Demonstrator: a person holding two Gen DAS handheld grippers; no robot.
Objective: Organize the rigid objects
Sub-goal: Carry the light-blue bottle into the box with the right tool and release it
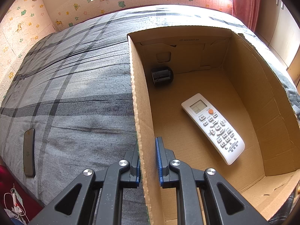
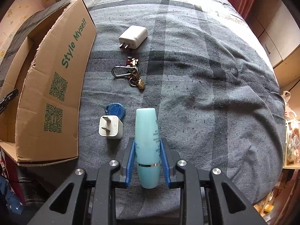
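Right gripper [image 2: 148, 161] fingers grasp teal bottle [image 2: 147, 140], long axis pointing forward; left gripper [image 1: 148, 161] clamps box wall [image 1: 139, 112].

A white remote [image 1: 213, 128] lay face up on the floor of the open cardboard box [image 1: 249, 86], a black cylinder [image 1: 162, 76] on its side in the far left corner. On the bed, right of the box, lay a pale blue bottle [image 2: 147, 146], two white chargers [image 2: 133, 37] [image 2: 111, 127], a blue tag [image 2: 115, 110] and keys [image 2: 131, 74].
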